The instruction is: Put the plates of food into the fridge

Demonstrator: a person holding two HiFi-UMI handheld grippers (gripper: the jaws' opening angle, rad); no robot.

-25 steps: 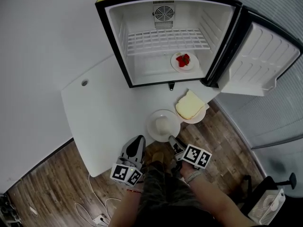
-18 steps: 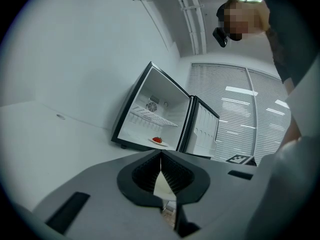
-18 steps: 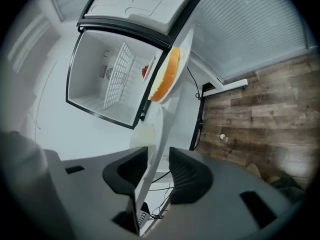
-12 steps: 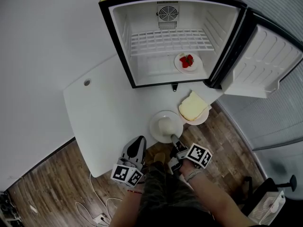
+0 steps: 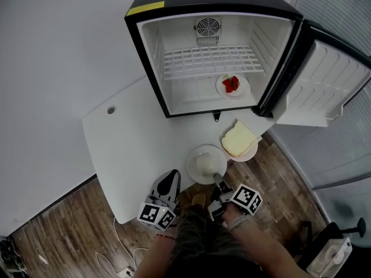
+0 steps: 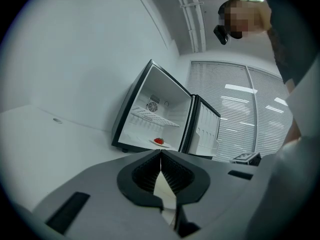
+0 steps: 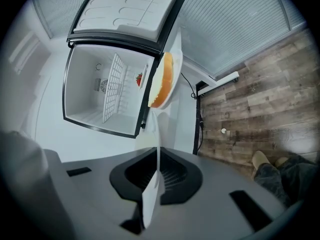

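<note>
Only the right gripper view shows the right gripper (image 7: 156, 176) closing its jaws and pinching the rim of the white plate (image 7: 150, 200). The head view places this plate on the table (image 5: 139, 143), with the gripper at its near edge.

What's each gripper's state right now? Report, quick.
Left gripper: closed, empty.
Right gripper: jaws closing tight on the rim of the round white plate of pale food.

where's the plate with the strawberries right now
In the head view, the plate of strawberries sits on the floor of the open fridge, toward its right front corner, below the wire shelf.
</note>
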